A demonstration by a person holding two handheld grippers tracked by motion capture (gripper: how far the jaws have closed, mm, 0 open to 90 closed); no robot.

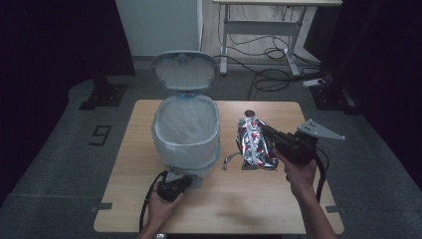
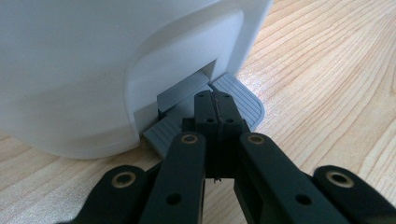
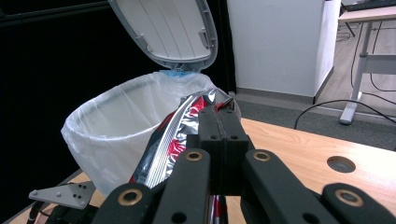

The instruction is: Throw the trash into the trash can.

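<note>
Hanging from the right gripper [image 1: 266,130], the crinkled foil snack bag [image 1: 254,144] droops with its long axis running down toward the table [image 1: 209,209], its top edge pinched between the closed jaws. Just to its left stands the lined bin [image 1: 186,132], lid [image 1: 183,69] up, so the carry should go leftward over the rim. Nearer the bin, the left gripper [image 2: 215,100] presses its closed jaws on the pedal [image 2: 238,95].
</note>
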